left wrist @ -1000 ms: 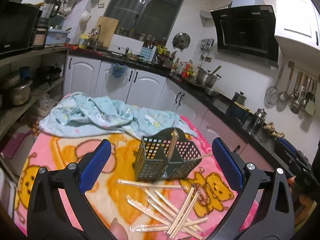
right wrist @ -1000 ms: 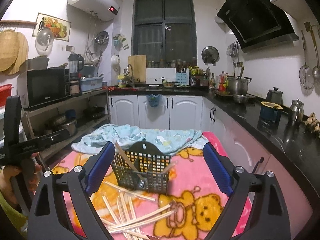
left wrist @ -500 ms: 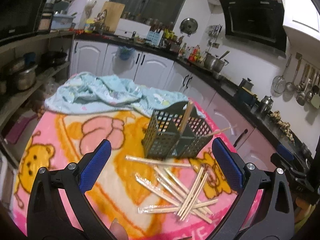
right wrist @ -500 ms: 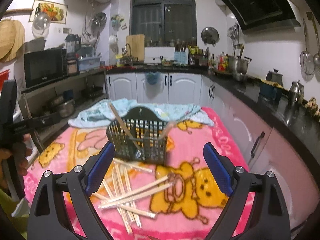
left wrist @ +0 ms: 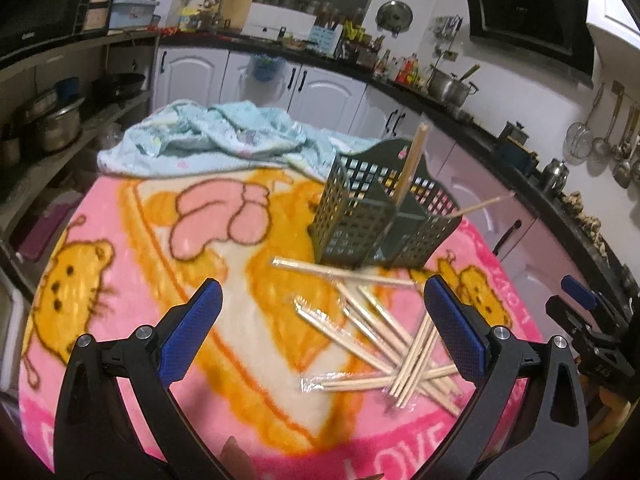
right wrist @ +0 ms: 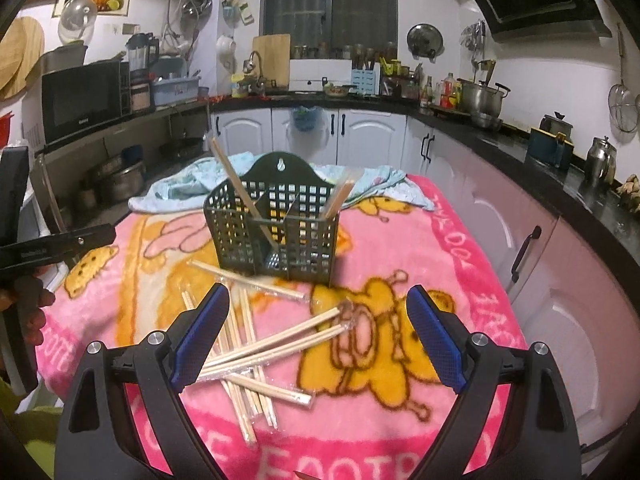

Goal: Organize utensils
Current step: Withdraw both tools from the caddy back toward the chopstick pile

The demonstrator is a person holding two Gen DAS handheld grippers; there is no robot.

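A dark green mesh utensil caddy [left wrist: 380,216] [right wrist: 276,228] stands on a pink cartoon blanket [left wrist: 140,248] [right wrist: 440,240], with a few wrapped chopsticks leaning out of its compartments. Several wrapped wooden chopsticks [left wrist: 384,332] [right wrist: 256,348] lie scattered on the blanket in front of it. My left gripper [left wrist: 320,328] is open above the blanket, the pile under its right finger. My right gripper [right wrist: 316,332] is open over the pile, nothing between its fingers. Each gripper shows at the edge of the other's view, right one [left wrist: 588,332] and left one [right wrist: 40,248], held by a hand.
A crumpled light blue cloth [left wrist: 208,140] [right wrist: 192,184] lies behind the caddy. White cabinets and a black counter [right wrist: 500,136] with pots wrap around the right and back. Open shelves [left wrist: 52,136] with pans stand on the left.
Both grippers have tilted down and come closer to the blanket, so the chopstick pile and caddy loom larger. Both stay open; nothing has been picked up.
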